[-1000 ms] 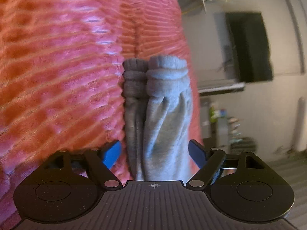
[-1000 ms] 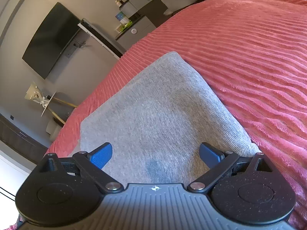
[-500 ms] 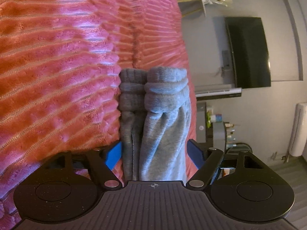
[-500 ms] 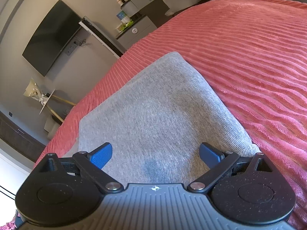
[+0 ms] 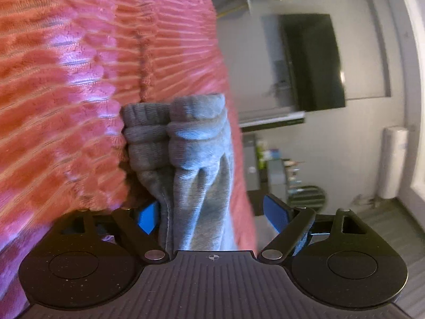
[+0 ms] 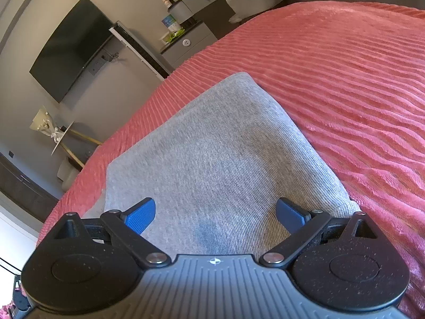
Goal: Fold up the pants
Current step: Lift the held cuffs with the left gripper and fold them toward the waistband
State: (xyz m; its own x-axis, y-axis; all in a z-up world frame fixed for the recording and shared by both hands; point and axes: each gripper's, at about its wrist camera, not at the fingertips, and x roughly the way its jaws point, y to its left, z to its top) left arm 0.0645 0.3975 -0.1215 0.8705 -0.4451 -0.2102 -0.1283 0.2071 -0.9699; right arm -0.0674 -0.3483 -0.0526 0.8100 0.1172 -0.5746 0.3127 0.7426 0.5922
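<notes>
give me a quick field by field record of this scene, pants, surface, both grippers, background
pants: grey sweatpants, folded panel lying flat in the right wrist view; ribbed cuffs stacked side by side in the left wrist view
surface: pink ribbed blanket
left gripper: open, pant legs between its fingers
right gripper: open, over the folded panel, contact unclear
background: dark wall TV, grey cabinet holding small items
image quality: left wrist view is motion blurred
</notes>
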